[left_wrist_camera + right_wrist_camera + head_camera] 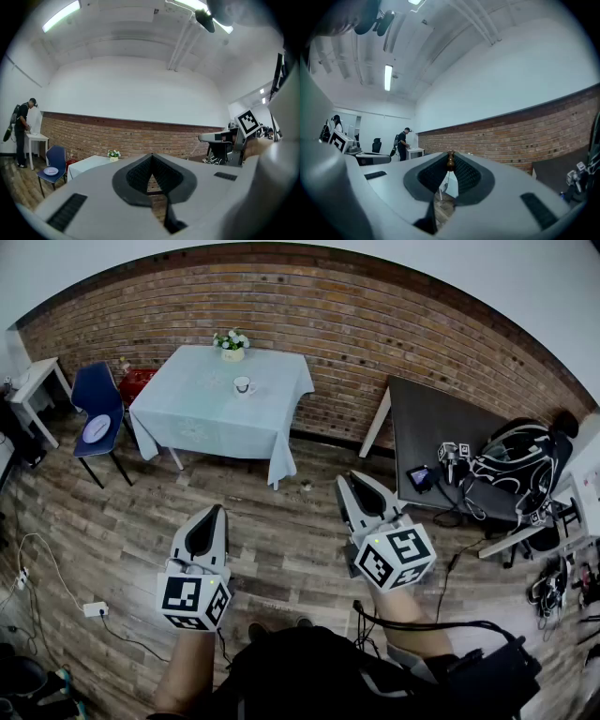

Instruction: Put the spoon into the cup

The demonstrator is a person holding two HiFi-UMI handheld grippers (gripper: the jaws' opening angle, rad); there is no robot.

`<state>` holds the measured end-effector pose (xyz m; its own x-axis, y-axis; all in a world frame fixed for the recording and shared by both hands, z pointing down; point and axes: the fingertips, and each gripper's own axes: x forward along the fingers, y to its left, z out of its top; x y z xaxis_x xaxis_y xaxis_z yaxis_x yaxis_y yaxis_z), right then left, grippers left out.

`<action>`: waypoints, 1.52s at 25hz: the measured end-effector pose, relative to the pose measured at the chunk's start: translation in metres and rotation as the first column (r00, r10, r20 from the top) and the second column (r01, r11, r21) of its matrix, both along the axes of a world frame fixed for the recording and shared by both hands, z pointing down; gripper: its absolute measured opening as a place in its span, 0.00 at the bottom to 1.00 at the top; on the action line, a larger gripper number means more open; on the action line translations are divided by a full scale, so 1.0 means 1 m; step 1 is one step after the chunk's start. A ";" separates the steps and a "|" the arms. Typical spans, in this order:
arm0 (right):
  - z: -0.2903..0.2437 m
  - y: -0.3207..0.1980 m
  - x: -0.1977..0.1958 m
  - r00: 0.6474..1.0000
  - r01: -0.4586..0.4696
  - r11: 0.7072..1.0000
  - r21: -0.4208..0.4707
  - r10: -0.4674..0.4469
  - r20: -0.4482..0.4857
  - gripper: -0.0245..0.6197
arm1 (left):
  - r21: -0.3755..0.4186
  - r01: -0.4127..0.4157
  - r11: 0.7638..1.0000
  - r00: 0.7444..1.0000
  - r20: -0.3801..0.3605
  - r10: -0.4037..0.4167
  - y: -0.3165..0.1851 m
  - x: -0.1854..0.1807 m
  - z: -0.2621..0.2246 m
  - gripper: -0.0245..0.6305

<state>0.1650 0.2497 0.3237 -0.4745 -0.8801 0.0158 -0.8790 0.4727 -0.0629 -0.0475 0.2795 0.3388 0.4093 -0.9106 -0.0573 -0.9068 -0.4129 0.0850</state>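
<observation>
Well back on the brown wood-plank floor (281,549), facing a table draped in pale blue cloth (202,418) against the red brick wall (375,334); judged to be mid-carry, with the table not yet reached; pinching at the very tips of the grey hand-held right gripper (352,482) a thin brown-knobbed spoon (450,159), or what is taken for one, its bowl not made out; holding the grey left gripper (217,512) level alongside, pressed together on nothing; leaving the white handled cup (243,384) on the cloth, well apart from both grippers and just in front of a small pot of white flowers (232,343); calling next, by this reading, for closing on the table, bringing the right gripper above the cup's mouth, tipping the spoon bowl-down into it, then easing the jaws apart.
</observation>
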 end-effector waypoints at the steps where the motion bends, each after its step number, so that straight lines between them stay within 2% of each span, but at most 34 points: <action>1: 0.000 -0.001 -0.001 1.000 0.002 1.000 0.001 -0.002 -0.001 0.12 | 0.000 0.003 1.000 1.000 -0.002 -0.003 0.000 -0.001 0.000 0.05; 11: -0.006 -0.005 -0.006 1.000 0.003 1.000 0.002 -0.003 -0.005 0.12 | -0.002 0.018 1.000 1.000 -0.001 -0.019 -0.004 -0.009 -0.003 0.05; 15: -0.006 -0.006 -0.013 1.000 0.030 0.999 0.017 -0.030 -0.003 0.12 | -0.005 0.016 1.000 1.000 0.001 -0.016 -0.005 -0.013 -0.004 0.05; 33: 0.004 -0.006 -0.063 1.000 -0.019 1.000 0.019 0.020 -0.009 0.12 | -0.011 -0.042 0.999 0.999 -0.021 0.042 -0.010 -0.063 0.016 0.05; 38: 0.007 -0.019 -0.072 1.000 -0.013 1.000 0.019 0.013 -0.003 0.12 | -0.026 -0.035 0.999 0.999 -0.033 0.034 -0.016 -0.073 0.025 0.05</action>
